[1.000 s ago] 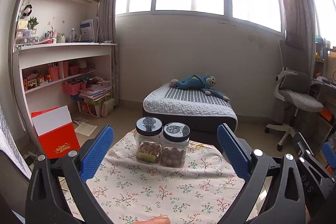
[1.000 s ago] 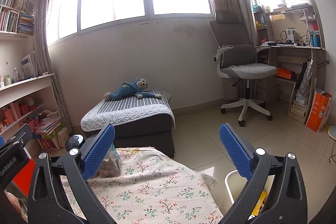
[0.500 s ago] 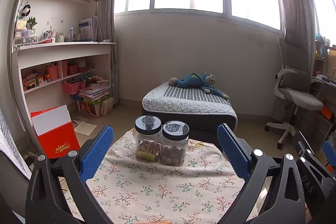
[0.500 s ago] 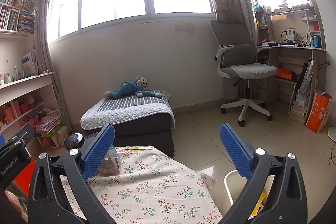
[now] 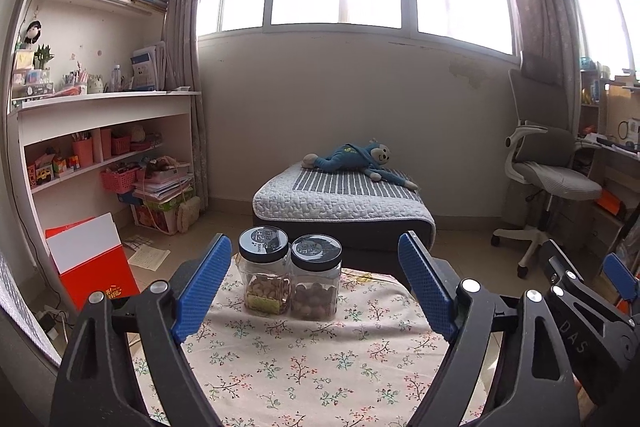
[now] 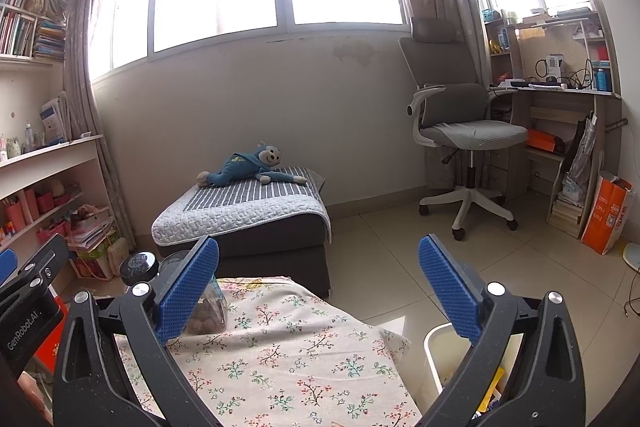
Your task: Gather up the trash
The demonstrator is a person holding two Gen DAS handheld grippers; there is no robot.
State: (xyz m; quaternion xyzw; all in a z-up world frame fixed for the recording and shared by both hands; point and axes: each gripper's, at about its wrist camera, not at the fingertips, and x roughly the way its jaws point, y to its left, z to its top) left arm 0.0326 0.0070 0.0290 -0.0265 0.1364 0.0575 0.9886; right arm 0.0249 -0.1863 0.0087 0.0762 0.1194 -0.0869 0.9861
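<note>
the left gripper (image 5: 316,283) hangs above the near part of the floral tablecloth (image 5: 312,359), jaws wide apart and holding nothing. two black-lidded jars (image 5: 290,277) stand touching at the cloth's far edge. the right gripper (image 6: 320,285) is likewise spread and empty. a white trash bin (image 6: 434,341) (yellow scraps inside) sits on the floor just right of the table.

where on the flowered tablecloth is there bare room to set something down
Most of the tablecloth is bare: the whole near stretch from the two jars toward the cameras, and the right side up to the edge above the white bin. Only the far left corner is crowded, where the jars stand touching.
</note>
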